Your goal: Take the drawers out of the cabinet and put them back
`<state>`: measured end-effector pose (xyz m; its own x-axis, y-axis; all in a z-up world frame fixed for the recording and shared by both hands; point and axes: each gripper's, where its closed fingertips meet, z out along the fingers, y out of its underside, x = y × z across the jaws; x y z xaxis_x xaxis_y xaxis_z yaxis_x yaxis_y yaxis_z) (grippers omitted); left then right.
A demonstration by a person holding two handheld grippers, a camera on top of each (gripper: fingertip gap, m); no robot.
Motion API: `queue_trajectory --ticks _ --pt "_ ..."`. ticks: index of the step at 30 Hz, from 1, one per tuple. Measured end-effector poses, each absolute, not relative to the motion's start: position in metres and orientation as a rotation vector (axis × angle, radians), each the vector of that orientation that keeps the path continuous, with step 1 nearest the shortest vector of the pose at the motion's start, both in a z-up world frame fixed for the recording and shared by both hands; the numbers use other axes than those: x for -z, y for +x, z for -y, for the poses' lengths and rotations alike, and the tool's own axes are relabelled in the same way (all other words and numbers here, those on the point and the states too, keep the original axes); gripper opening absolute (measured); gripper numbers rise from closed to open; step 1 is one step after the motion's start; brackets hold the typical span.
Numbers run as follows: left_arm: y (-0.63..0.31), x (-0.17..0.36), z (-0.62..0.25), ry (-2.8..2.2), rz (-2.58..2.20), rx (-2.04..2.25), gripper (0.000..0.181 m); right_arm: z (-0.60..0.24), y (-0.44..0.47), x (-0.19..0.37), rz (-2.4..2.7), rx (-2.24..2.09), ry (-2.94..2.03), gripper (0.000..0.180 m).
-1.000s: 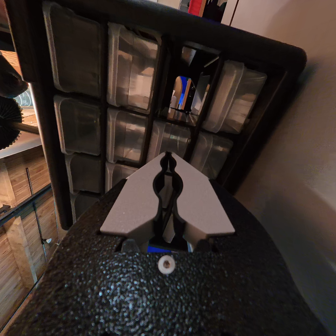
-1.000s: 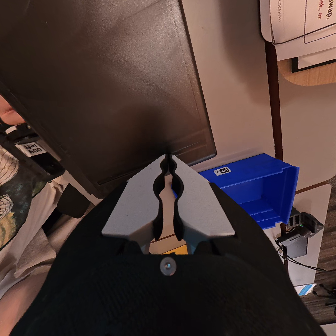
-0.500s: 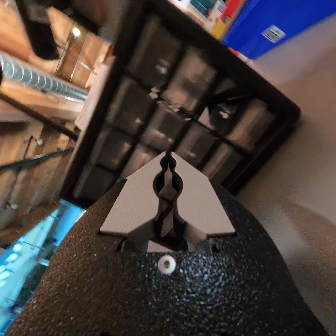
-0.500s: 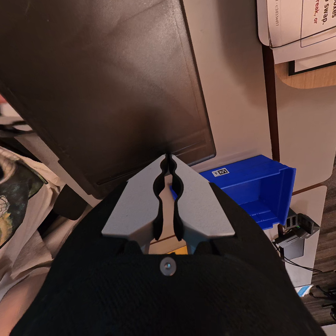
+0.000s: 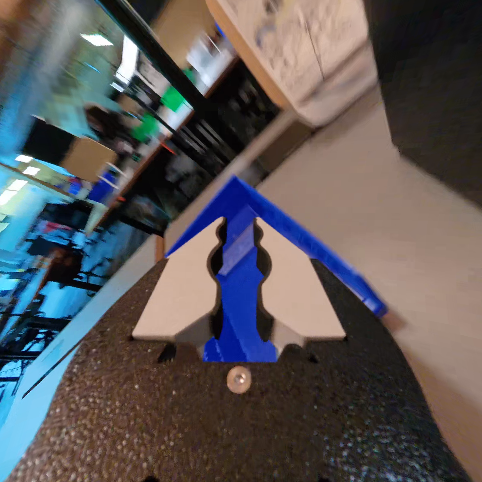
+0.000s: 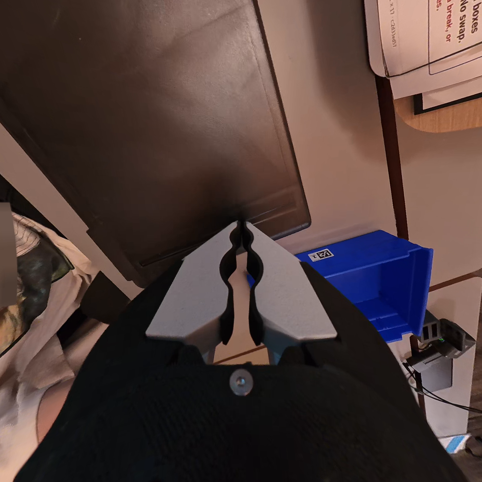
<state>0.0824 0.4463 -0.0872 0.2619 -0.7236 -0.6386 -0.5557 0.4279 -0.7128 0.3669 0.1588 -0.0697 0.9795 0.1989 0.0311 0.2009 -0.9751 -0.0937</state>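
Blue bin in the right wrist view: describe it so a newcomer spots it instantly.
Start at the large black cabinet on the beige table. Just beyond its lower right corner lies the blue bin, tipped with its opening showing. It is the only bright blue thing, with a small white sticker.

R tool [image 6: 241, 224] closed at black cabinet [image 6: 156, 117] edge, blue bin [image 6: 378, 281] beside

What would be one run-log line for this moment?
left gripper: fingers open, facing blue bin | right gripper: fingers shut, tips at black cabinet panel | left view: blurred
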Motion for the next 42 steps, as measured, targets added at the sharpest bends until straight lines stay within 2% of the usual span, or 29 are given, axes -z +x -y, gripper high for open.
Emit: queue_trajectory --ticks 2,7,11,18,27,28,34,42 --pt "0.08 0.115 -0.479 -1.324 -1.604 0.114 0.035 -0.159 0.367 0.07 0.309 0.011 -3.02 0.0" --pt "0.074 0.166 -0.545 -1.385 -1.936 -0.102 0.047 -0.159 0.367 0.07 0.322 0.031 -2.991 0.0" --pt "0.077 0.198 -0.577 -1.444 -2.098 -0.176 0.046 -0.159 0.367 0.07 0.328 0.031 -2.989 0.0" --pt "0.085 0.236 -0.635 -1.473 -2.215 -0.384 0.033 -0.159 0.367 0.07 0.34 0.021 -3.014 0.0" --pt "0.082 0.268 -0.657 -1.53 -2.31 -0.433 0.025 -0.158 0.367 0.07 0.33 0.017 -3.009 0.0" --pt "0.082 0.268 -0.658 -1.524 -2.302 -0.45 0.014 -0.158 0.367 0.07 0.33 0.019 -3.009 0.0" --pt "0.061 0.259 -0.623 -1.635 -2.412 -0.428 0.002 -0.158 0.367 0.07 0.32 0.025 -3.01 0.0" --pt "0.033 0.177 -0.546 -1.894 -2.27 -0.385 0.0 -0.158 0.367 0.07 0.346 0.112 -3.035 0.0"
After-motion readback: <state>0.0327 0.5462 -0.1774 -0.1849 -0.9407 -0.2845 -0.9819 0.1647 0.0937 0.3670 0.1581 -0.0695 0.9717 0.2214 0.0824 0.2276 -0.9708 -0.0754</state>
